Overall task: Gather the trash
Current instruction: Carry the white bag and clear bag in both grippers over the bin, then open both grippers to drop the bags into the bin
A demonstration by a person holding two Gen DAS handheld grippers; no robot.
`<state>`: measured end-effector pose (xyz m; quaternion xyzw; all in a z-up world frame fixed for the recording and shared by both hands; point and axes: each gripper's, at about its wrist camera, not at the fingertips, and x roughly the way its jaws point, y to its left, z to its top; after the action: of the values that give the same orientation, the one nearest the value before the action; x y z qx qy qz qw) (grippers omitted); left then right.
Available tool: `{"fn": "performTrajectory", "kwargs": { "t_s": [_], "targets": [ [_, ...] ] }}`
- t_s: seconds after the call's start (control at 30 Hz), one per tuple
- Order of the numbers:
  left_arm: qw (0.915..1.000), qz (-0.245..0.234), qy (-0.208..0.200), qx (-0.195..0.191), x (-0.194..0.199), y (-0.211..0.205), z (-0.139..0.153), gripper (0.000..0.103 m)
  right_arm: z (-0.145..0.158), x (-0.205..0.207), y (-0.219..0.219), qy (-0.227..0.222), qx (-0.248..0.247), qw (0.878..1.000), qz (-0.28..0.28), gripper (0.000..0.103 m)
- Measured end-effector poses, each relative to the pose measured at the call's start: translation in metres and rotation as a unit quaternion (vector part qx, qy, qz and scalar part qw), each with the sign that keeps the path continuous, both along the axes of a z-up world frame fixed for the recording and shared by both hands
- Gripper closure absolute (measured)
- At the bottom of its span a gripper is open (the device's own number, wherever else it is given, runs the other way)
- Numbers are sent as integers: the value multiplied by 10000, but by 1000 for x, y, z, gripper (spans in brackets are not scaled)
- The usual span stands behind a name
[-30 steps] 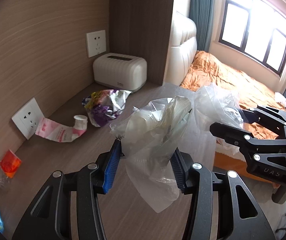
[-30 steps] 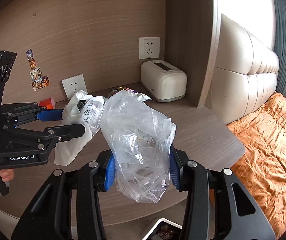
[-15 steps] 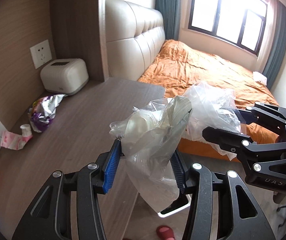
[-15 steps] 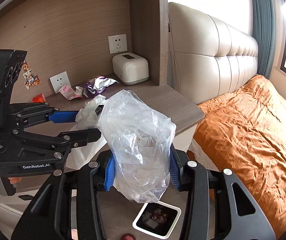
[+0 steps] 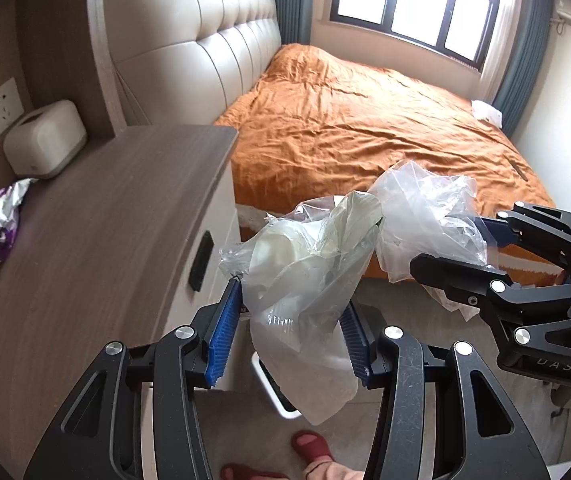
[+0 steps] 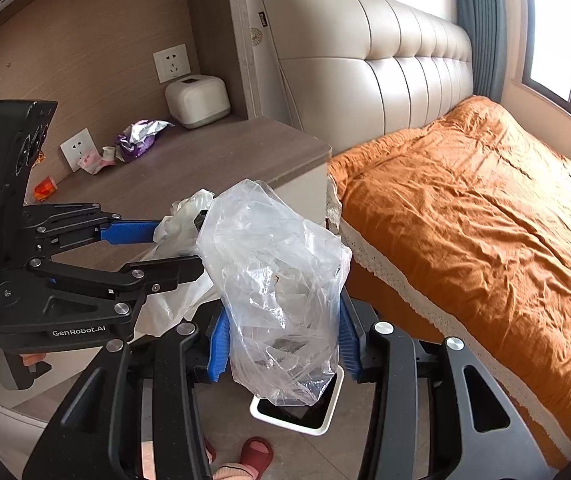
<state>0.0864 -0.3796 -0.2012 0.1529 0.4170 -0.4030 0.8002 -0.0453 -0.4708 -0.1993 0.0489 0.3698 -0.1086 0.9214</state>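
Slippers [image 6: 256,453] — red, on the person's feet, at the 6 o'clock edge of the right wrist view, on a pale tiled floor. Left gripper [image 5: 291,330]: blue pads pinched on a milky plastic bag [image 5: 305,280] that bulges above the fingers and hangs below them. Right gripper [image 6: 283,338]: pads pressed on a crumpled clear plastic bag [image 6: 277,276], likewise held upright. In the left wrist view the right gripper [image 5: 461,248] enters at 3 o'clock with its clear bag [image 5: 421,216] just beside the milky one; whether the two bags touch cannot be told. In the right wrist view the left gripper [image 6: 181,246] enters at 9 o'clock. Waste bin [image 6: 325,412] — white rim, dark inside, on the floor directly under the clear bag.

Bedside counter [image 6: 221,160], wood-grain top, at 10 o'clock. On it, toward the wall: purple and silver wrapper [image 6: 139,142], pink and white packet [image 6: 93,160], small orange item [image 6: 45,190], white tissue box [image 6: 197,100]. Wall sockets [image 6: 171,62] behind. Bed [image 6: 485,208] with orange cover at 3 o'clock; padded cream headboard [image 6: 385,64] at 1 o'clock; window [image 5: 413,4] at the far wall.
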Motion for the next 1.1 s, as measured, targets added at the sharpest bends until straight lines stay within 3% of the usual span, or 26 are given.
{"fn": "performTrajectory", "kwargs": {
  "t_s": [0.67,0.87,1.1],
  "targets": [
    [9944,-364,774,620,9,-47,-138,55,-130,-4,-36,1099,534,9921,-301,57],
    [9900,-436,1058,829,16,-53,-200,55,-195,7,-40,1437,499,9882,-202,57],
    [9849,-426,1334,1018,27,-60,-287,55,-298,16,-42,1891,509,9806,-93,56]
  ]
}}
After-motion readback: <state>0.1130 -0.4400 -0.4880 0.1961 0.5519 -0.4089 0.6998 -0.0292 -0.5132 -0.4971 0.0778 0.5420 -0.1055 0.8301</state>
